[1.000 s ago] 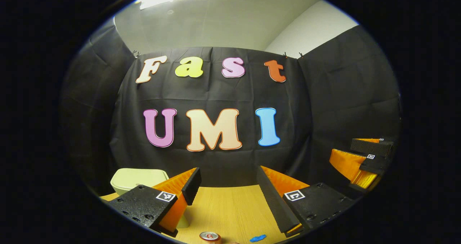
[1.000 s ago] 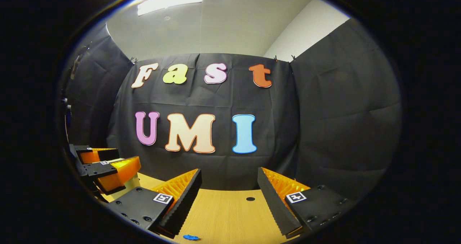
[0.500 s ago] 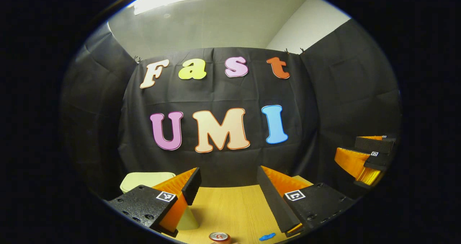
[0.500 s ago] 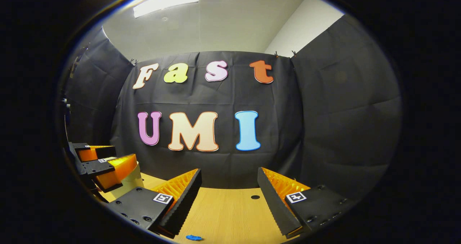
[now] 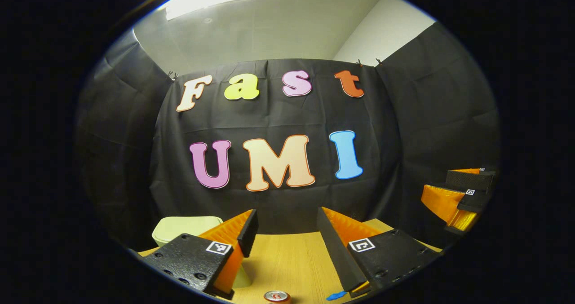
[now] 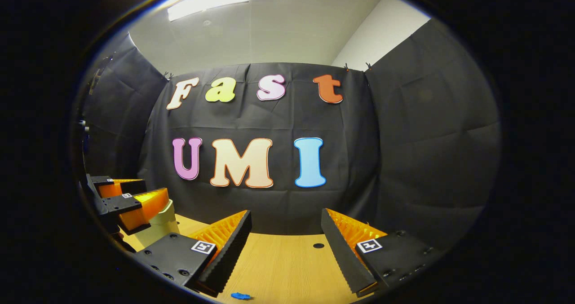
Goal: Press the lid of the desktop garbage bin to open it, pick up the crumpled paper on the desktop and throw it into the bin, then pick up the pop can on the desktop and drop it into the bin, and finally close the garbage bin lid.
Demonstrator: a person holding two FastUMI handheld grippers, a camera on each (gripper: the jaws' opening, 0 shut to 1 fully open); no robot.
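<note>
The pale green bin (image 5: pixel 186 227) stands on the wooden table at the lower left of the left gripper view, with its lid lying flat. It is partly hidden behind one finger of my left gripper (image 5: pixel 286 216), which is open, holds nothing and hovers above the table. The pop can (image 5: pixel 276 296) stands upright below that gripper, with just its top showing at the bottom edge. My right gripper (image 6: pixel 286 215) is open and holds nothing over bare table. In the right gripper view the left gripper (image 6: pixel 150 191) hangs in front of the bin (image 6: pixel 164 225).
The wooden table (image 6: pixel 278 268) runs back to the black cloth wall. A small blue mark (image 5: pixel 334 296) lies on it near the can, also seen as the blue mark (image 6: pixel 240 296). A small dark hole (image 6: pixel 318 245) sits in the tabletop. The right gripper (image 5: pixel 442 186) hangs at far right.
The left gripper has swung slightly left, so the bin and can slid right in its view, and its fingers stand a little closer together. The right gripper has barely moved.
</note>
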